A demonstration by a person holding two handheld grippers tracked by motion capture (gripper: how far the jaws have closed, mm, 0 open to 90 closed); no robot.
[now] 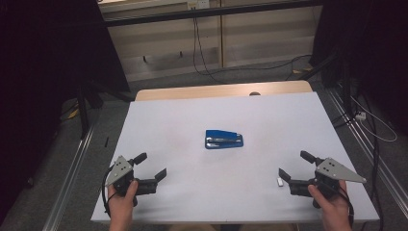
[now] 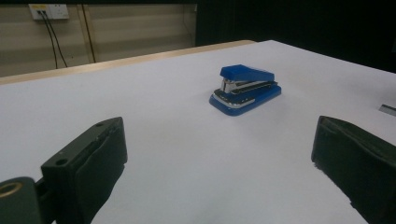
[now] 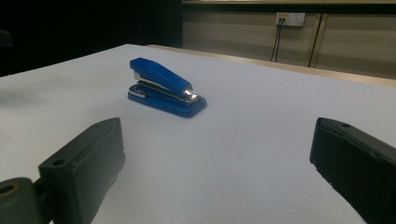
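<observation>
Both grippers, left (image 1: 153, 165) and right (image 1: 292, 164), spread wide and empty at the near corners; blue stapler (image 1: 223, 139) mid-table, well apart from each. Risk of skidding on the smooth white table (image 1: 168, 120) under a one-sided nudge. Small strip of staples (image 1: 279, 182) just beside the right jaws, easily knocked off.

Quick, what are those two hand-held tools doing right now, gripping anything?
Left tool: open, holding nothing, on the white table.
Right tool: open, holding nothing; the blue metal stapler lies untouched between them.
</observation>
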